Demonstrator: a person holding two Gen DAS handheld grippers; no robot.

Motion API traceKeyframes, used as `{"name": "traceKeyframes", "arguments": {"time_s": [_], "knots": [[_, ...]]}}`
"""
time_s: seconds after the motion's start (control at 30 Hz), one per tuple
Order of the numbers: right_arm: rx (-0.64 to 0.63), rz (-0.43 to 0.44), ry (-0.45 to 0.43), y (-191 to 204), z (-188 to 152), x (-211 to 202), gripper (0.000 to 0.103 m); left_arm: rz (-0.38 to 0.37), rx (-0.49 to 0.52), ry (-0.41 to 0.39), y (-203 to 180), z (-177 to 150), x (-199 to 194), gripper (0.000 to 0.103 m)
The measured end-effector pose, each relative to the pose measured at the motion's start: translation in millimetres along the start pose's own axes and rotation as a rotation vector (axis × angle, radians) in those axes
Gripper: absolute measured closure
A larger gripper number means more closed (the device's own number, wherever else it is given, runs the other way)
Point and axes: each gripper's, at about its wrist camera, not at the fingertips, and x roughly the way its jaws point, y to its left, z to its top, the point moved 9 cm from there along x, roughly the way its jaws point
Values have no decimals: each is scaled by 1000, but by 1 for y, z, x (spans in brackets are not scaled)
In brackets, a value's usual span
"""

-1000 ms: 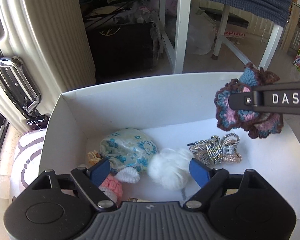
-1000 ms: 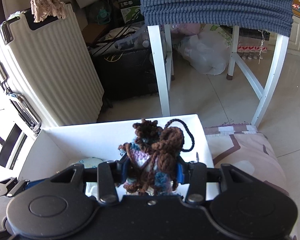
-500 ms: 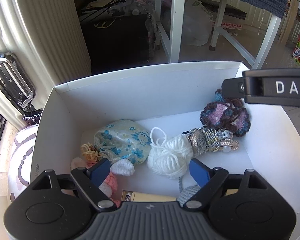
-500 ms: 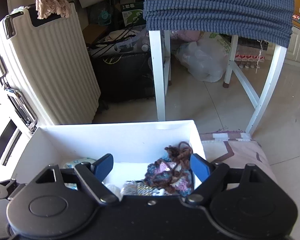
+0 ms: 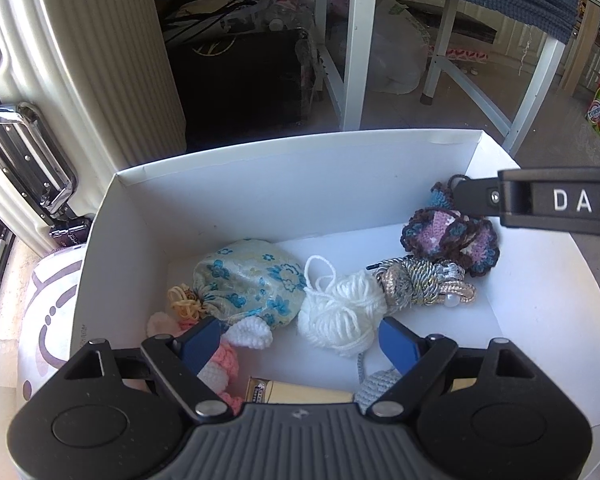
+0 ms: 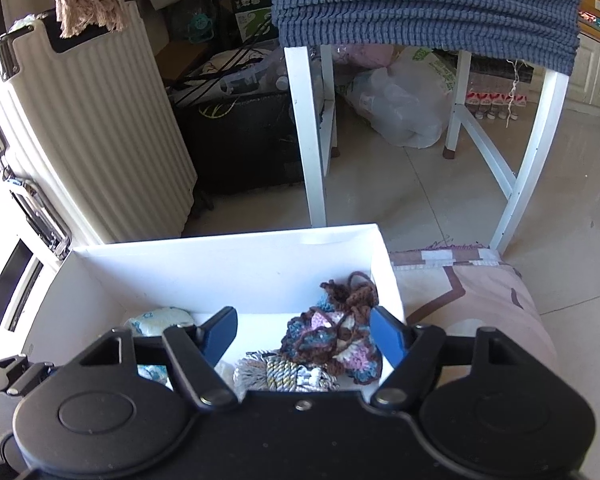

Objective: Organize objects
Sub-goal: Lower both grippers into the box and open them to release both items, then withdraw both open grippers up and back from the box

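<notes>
Inside the white box (image 5: 292,184), your crochet pouch (image 5: 452,240) lies beside the cord bundle (image 5: 420,284) and white yarn (image 5: 340,316); both your left gripper (image 5: 300,344) and right gripper (image 6: 304,336) stand spread apart, empty.

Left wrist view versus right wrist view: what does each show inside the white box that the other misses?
Only the left wrist view shows the white yarn ball, the pink crochet piece, the rubber bands and the tan tube.

Only the right wrist view shows the pink patterned cushion beside the box.

Both show the white box, the crocheted pouch, the floral pouch and the braided cord. Both grippers, left gripper and right gripper, are open.
</notes>
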Motion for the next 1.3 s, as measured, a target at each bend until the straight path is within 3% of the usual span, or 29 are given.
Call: {"name": "traceKeyframes", "arguments": {"time_s": [0.7, 0.9, 1.3], "knots": [[-44, -3, -62, 0, 1, -89, 26, 47, -13, -118, 9, 12, -104, 16], [-49, -9, -76, -4, -10, -117, 25, 67, -35, -146, 17, 1, -138, 16], [-77, -14, -111, -7, -41, -176, 21, 28, -89, -181, 9, -39, -189, 11]]}}
